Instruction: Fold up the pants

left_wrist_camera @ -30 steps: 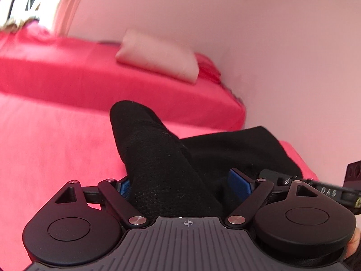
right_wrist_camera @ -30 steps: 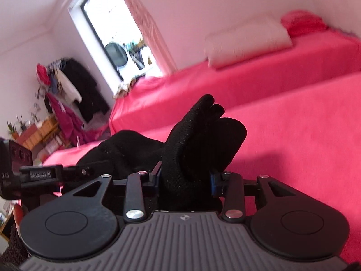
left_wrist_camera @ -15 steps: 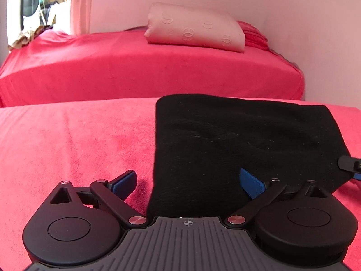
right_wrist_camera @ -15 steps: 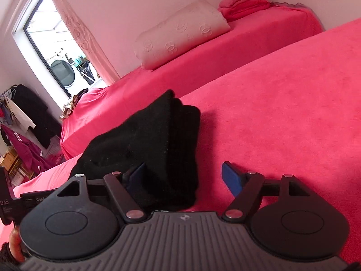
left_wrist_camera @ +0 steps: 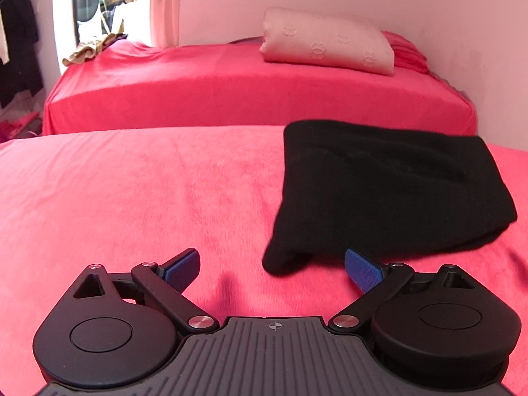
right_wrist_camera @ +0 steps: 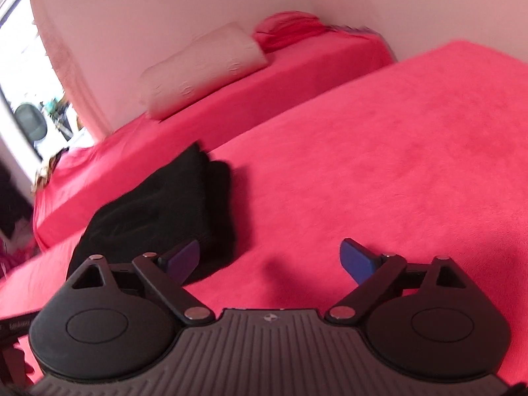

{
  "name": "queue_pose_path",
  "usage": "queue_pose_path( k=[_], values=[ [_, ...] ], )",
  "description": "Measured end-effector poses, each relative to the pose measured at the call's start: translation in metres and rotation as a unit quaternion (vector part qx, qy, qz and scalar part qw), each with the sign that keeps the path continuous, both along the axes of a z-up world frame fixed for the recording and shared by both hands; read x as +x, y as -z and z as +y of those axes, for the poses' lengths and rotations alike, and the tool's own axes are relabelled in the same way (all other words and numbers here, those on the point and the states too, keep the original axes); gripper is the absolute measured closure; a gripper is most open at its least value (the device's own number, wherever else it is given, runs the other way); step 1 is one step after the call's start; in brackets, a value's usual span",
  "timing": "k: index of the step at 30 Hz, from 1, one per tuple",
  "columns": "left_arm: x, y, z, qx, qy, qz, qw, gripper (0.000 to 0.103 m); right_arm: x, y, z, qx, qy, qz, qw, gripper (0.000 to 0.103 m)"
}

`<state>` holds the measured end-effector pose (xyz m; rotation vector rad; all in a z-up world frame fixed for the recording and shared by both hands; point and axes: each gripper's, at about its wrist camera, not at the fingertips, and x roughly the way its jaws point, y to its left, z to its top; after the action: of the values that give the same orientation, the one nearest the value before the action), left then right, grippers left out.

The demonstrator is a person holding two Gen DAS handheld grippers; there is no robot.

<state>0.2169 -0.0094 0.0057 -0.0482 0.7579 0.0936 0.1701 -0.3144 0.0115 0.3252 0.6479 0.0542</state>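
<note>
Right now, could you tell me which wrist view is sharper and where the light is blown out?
Left wrist view: sharp, black pants crisp, window overexposed. Right wrist view: motion-blurred, pillow and pants smeared, window washed out; both bend the edges.

Red bed carrying one thing here — black pants, folded into a flat bundle, lying right on the cover.

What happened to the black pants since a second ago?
Both claws let go. The left claw and right claw each gripped bunched pants, then opened and pulled back. The pants now lie folded flat on the red blanket. The pillow stayed put.
</note>
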Motion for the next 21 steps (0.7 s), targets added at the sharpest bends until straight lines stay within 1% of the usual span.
queue_pose_path(
  k=[2, 3, 6, 9, 10, 13, 16, 17, 21],
  values=[
    [-0.006, -0.001, -0.007, 0.011, -0.004, 0.005, 0.9999, 0.0, -0.008, -0.003, 0.03, -0.039, -0.022, -0.009, 0.999, 0.004],
    [-0.014, -0.001, -0.006, 0.01, -0.002, 0.006, 0.9999, 0.0, -0.009, -0.005, 0.047, -0.058, -0.034, -0.012, 0.998, 0.004],
    [-0.018, 0.0, -0.008, 0.009, 0.0, 0.008, 0.9999, 0.0, -0.01, -0.004, 0.075, -0.091, -0.048, -0.021, 0.995, 0.002],
    [-0.021, 0.007, -0.009, 0.024, -0.003, 0.007, 0.9997, 0.0, -0.016, 0.011, 0.082, -0.094, -0.038, -0.037, 0.994, 0.002],
    [-0.022, 0.011, -0.01, 0.026, 0.002, 0.007, 0.9996, 0.0, -0.016, 0.017, 0.082, -0.091, -0.036, -0.033, 0.995, 0.002],
    [-0.019, 0.021, -0.009, 0.019, 0.009, 0.02, 0.9996, 0.0, -0.008, 0.032, 0.074, -0.069, -0.055, -0.002, 0.996, 0.002],
    [-0.019, 0.023, -0.011, 0.011, 0.02, 0.021, 0.9995, 0.0, -0.011, 0.032, 0.074, -0.061, -0.054, -0.007, 0.997, 0.002],
    [-0.02, 0.022, -0.011, 0.01, 0.021, 0.016, 0.9996, 0.0, -0.011, 0.032, 0.075, -0.062, -0.056, -0.007, 0.997, 0.002],
    [-0.023, 0.022, -0.016, 0.02, 0.029, 0.006, 0.9994, 0.0, -0.011, 0.034, 0.083, -0.08, -0.063, -0.004, 0.995, 0.002]
  ],
)
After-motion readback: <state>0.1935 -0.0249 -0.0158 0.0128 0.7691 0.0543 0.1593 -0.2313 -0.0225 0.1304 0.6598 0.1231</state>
